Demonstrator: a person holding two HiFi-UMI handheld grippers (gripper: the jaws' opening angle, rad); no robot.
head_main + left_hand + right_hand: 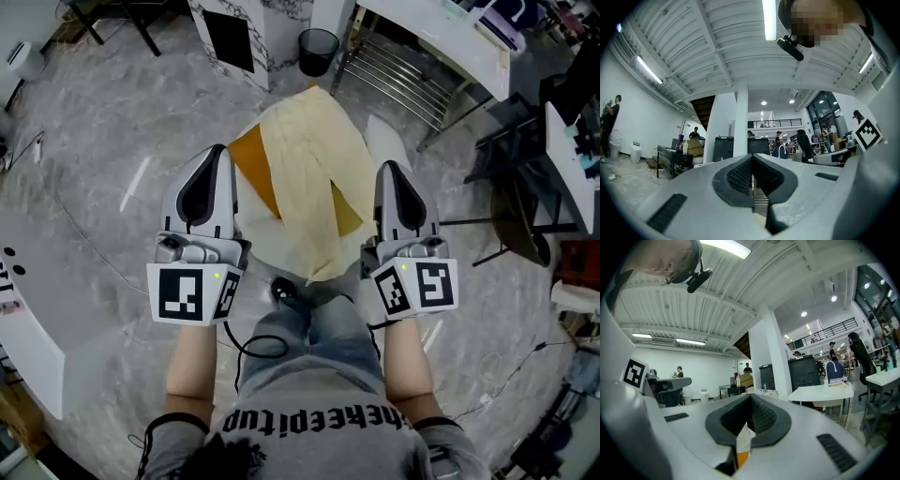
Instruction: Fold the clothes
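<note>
A cream garment (pixel 309 169) with an orange lining or second layer (pixel 255 164) lies spread on a small round white table (pixel 386 131) in front of me. My left gripper (pixel 217 152) hovers over the table's left edge, jaws together with nothing in them (pixel 752 180). Over the garment's right edge is my right gripper (pixel 390 169), its jaws also together (pixel 749 416). In the right gripper view a sliver of cream and orange fabric (pixel 742 444) shows in the slit under the pads. No part of the garment looks lifted in the head view.
A black bin (pixel 319 49) and a metal rack (pixel 403 80) stand beyond the table. A dark chair (pixel 520 220) is at the right, and a white desk (pixel 28 319) at the left. A black cable (pixel 267 342) hangs at my lap. People stand far off in the hall.
</note>
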